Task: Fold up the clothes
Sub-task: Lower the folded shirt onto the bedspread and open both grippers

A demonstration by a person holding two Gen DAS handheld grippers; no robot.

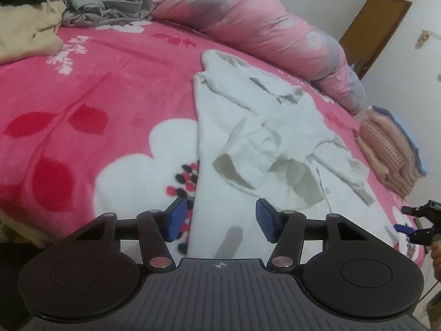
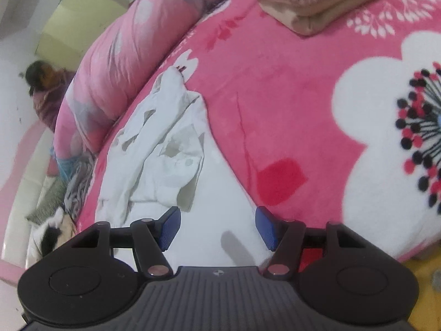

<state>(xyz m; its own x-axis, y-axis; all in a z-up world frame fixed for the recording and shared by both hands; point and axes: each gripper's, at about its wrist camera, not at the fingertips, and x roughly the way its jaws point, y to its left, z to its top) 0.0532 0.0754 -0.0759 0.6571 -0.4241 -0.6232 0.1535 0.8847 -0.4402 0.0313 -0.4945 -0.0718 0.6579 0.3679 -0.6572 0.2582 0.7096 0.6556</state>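
Both hand-held grippers, left [image 1: 222, 222] and right [image 2: 217, 227], were held released over the near hem of a crumpled white garment [image 1: 264, 138] spread on the pink bed [image 1: 96, 88]. Only the right view showed a person [image 2: 45, 88] beyond the quilt [image 2: 115, 63].

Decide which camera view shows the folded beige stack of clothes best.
The right wrist view: the folded beige stack lies near and large at the top. The left wrist view shows it smaller, at the right edge.
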